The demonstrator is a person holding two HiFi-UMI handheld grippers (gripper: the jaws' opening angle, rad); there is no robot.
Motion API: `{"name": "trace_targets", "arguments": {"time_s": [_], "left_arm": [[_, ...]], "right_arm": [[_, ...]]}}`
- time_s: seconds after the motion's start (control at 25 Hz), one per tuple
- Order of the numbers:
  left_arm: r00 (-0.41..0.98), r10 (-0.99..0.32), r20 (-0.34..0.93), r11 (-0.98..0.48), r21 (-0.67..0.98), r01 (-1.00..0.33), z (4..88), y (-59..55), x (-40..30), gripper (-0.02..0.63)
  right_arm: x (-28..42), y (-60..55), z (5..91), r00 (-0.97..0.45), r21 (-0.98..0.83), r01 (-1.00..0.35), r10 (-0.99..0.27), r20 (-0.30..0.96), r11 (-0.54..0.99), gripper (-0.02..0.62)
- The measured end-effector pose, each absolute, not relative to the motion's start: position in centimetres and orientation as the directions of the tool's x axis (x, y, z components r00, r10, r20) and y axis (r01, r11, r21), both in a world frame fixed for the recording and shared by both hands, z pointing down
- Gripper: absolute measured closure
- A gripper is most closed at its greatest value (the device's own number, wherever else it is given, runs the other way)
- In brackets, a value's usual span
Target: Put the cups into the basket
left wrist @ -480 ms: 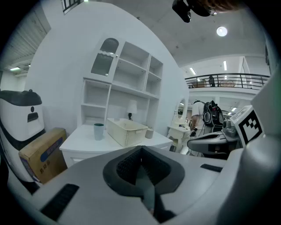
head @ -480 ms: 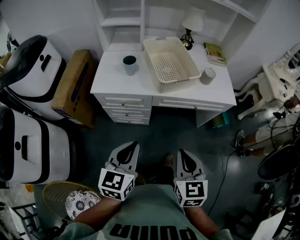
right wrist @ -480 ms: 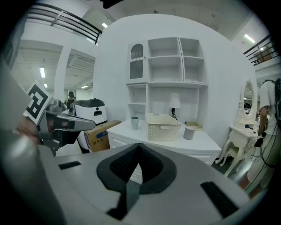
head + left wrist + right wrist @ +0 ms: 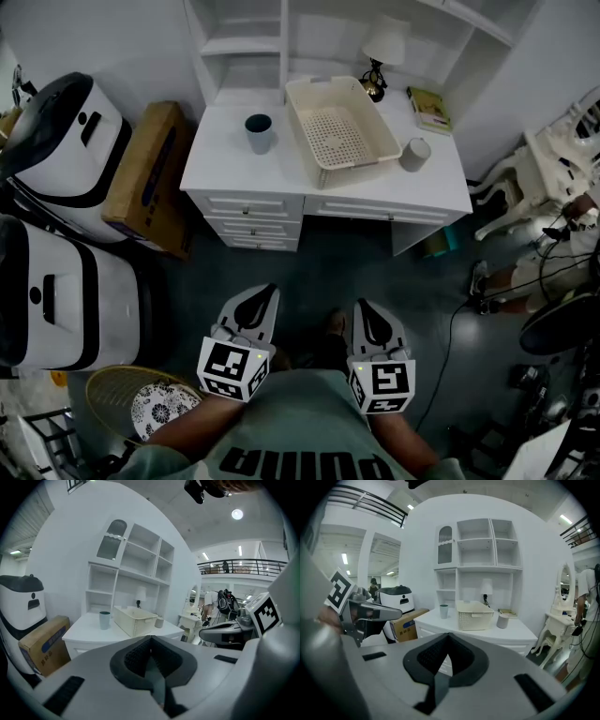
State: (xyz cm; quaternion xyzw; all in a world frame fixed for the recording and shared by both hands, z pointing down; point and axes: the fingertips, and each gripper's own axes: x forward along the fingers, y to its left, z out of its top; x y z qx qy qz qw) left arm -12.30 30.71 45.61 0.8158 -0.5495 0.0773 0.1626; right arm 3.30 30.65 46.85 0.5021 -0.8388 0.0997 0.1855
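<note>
Left tongs and right tongs hang closed and empty, with the teal plastic cup, grey cup and cream perforated plastic basket well ahead.

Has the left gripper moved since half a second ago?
No. The left gripper holds the same spot below the white desk, level with the right gripper.
</note>
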Motion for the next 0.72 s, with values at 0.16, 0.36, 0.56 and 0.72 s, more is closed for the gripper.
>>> {"name": "trace_targets", "arguments": {"time_s": [0.16, 0.36, 0.56, 0.72], "left_arm": [[0.385, -0.871, 0.306, -0.342, 0.186, -0.921, 45.8, 30.2, -12.2, 0.598], [0.381, -0.875, 0.3, -0.336, 0.191, -0.922, 45.4, 28.8, -11.8, 0.598], [0.364, -0.882, 0.3, -0.32, 0.188, -0.929, 44.9, 27.4, -11.6, 0.598], [0.342, -0.891, 0.299, -0.299, 0.181, -0.937, 44.5, 25.9, -11.3, 0.598]], "right_arm": [[3.1, 30.1, 46.9, -0.429, 0.028, -0.875, -0.802, 0.416, 0.483, 0.583], [3.4, 28.5, 46.4, -0.436, 0.028, -0.872, -0.801, 0.41, 0.488, 0.583], [3.8, 26.6, 45.7, -0.447, 0.018, -0.87, -0.803, 0.394, 0.493, 0.581], [4.0, 24.7, 45.4, -0.469, 0.014, -0.858, -0.794, 0.387, 0.514, 0.582]]}}
